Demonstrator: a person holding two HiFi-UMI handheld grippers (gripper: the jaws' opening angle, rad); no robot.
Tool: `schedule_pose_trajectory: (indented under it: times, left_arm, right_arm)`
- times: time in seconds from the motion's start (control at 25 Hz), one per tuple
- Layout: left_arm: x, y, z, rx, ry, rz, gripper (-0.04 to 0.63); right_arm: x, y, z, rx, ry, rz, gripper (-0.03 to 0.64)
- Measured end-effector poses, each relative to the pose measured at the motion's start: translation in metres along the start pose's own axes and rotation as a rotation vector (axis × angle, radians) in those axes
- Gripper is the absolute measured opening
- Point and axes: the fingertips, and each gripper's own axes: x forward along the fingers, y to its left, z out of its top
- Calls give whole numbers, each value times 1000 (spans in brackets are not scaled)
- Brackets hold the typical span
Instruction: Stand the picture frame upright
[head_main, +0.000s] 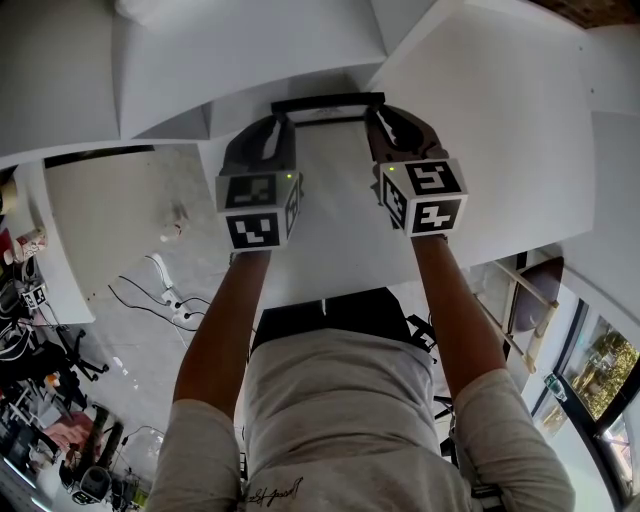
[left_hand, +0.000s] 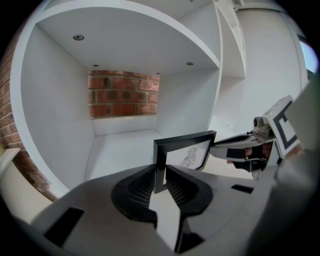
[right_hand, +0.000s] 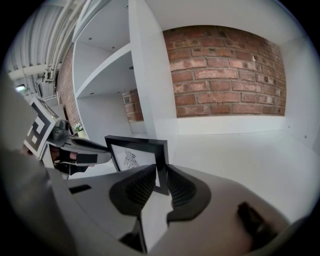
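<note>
Smooth white shelf (head_main: 330, 215); black rectangular picture frame (left_hand: 184, 153).

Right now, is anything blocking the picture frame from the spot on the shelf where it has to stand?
Nothing visible does. The left gripper and right gripper each clamp a side bar of the picture frame, and the white shelf floor around it shows no other object.

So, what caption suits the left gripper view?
Left gripper clamps one edge of the upright picture frame inside a white shelf; right gripper holds the other.
</note>
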Motion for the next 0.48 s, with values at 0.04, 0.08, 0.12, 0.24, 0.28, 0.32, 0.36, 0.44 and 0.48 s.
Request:
schedule_pose_trajectory:
  times: [0.04,0.08,0.12,0.24,0.28,0.32,0.36,0.44,0.48]
  left_arm:
    - [0,0,0,3,1,1,71]
    - [0,0,-1,5,2,2,71]
    - [0,1,-1,7,2,2,74]
    - [-1,0,0,8,-3,4,88]
    - [-1,-1,1,10,-3,4,95]
    - [-1,-2,1,14,-3,3,101]
    - [-2,-3,2,18,-1,3,111]
    - [-2,-3,1,23,0,5,125]
    - [-3,-3,1,23,-1,6,128]
  right_arm:
    - [0,1,0,-2,0,0,78]
    - [0,1,0,-5,0,1,78]
    - [0,2,0,-7,0,1,78]
    - [0,3,0,-12,1,-1,78]
    - [-1,2,-1,-12,3,-2,78]
    - [-2,2,-1,-12,4,-4,78]
    - [-2,1,-1,-13,4,-6,80]
    - [-3,2,-2,-15,5,-10,84]
    - [-4,2,-2,-16,5,-12,86]
